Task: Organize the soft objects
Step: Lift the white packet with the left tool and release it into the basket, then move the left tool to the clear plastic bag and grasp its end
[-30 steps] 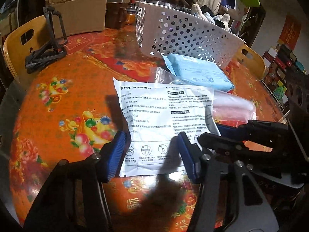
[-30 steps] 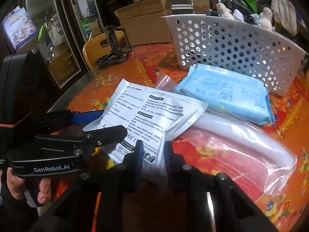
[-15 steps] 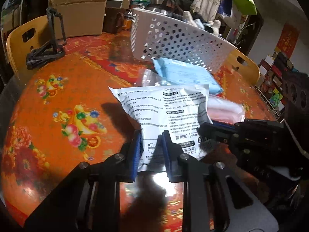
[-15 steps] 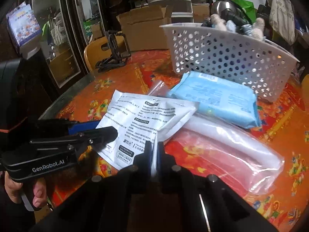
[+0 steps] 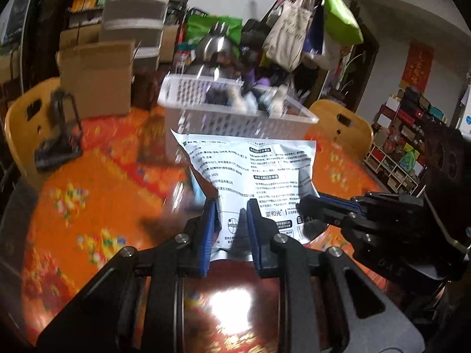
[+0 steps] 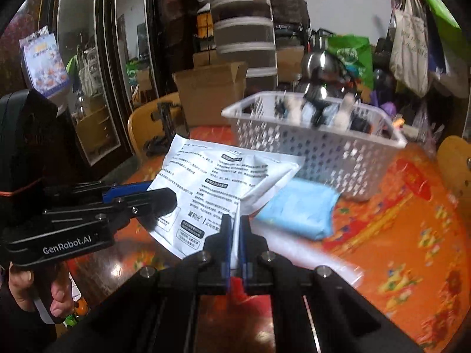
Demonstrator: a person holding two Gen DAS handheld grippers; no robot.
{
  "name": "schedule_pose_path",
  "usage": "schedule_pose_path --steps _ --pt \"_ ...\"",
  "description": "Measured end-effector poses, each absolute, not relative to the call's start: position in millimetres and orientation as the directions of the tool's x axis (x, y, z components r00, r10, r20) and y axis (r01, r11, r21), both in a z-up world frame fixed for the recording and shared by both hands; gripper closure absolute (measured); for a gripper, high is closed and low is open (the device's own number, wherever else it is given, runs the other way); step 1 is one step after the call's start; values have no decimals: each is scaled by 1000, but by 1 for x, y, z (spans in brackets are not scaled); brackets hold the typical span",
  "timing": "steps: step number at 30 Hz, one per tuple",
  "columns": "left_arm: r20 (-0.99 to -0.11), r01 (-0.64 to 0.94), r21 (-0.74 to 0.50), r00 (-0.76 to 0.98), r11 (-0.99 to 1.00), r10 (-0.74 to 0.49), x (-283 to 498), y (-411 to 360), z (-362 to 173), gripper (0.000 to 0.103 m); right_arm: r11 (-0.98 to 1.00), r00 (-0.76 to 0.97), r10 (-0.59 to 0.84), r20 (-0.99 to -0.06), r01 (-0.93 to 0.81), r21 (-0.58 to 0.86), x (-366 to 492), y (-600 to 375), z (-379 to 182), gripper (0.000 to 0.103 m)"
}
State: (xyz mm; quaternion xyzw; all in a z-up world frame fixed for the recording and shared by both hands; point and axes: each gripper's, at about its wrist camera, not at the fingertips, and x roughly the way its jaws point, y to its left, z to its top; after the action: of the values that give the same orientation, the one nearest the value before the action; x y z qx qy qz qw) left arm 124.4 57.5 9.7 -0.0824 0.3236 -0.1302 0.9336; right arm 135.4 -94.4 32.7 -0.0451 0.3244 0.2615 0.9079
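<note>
- The left gripper (image 5: pixel 231 220) is clenched on the near edge of the white printed pouch (image 5: pixel 259 173); its jaws have just been closing, and the pouch now sits pinched between the blue pads (image 5: pixel 209 232), at the lower middle of the left wrist view.
- The right gripper (image 6: pixel 234 235) is clamped tight on the same pouch (image 6: pixel 212 182), biting the corner nearest it; its jaws too have just drawn together on the film.
- A second ago the pouch lay flat on the orange flowered tablecloth (image 5: pixel 88 194) with both sets of jaws apart around its edge. Now it hangs off the cloth, held up by both grippers, its far edge raised in front of the white perforated basket (image 5: pixel 235 117).
- Both views have tipped upward since then: the basket's rim and the soft things inside it now show, where before only its wall was seen.
- The blue soft pack (image 6: pixel 297 209) lies on the table at the middle right of the right wrist view, just in front of the basket (image 6: pixel 323 150), with a clear plastic bag (image 6: pixel 309 253) below it.
- The pick-up looks done, so carrying the pouch over the basket rim and letting go with both grippers seems the step in hand.
- The pouch sags and creases between the two grips, so it could catch on the near rim if brought in low.
- The blue pack and the clear bag look like the soft things left to sort.
</note>
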Motion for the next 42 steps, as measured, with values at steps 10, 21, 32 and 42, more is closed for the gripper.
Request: schedule_pose_path --steps 10,21,32,42 --pt "-500 258 -198 803 946 -324 171 32 98 85 872 719 429 -547 -488 42 186 -120 111 99" --pt "-482 279 -190 809 941 -337 270 15 168 85 886 726 410 -552 -461 52 286 -145 156 99" --pt "-560 198 -193 782 961 -274 384 -1 146 46 910 711 345 -612 -413 32 373 -156 122 90" --pt "-600 84 -117 788 990 -137 406 19 111 6 939 701 295 -649 -337 63 385 -175 97 31"
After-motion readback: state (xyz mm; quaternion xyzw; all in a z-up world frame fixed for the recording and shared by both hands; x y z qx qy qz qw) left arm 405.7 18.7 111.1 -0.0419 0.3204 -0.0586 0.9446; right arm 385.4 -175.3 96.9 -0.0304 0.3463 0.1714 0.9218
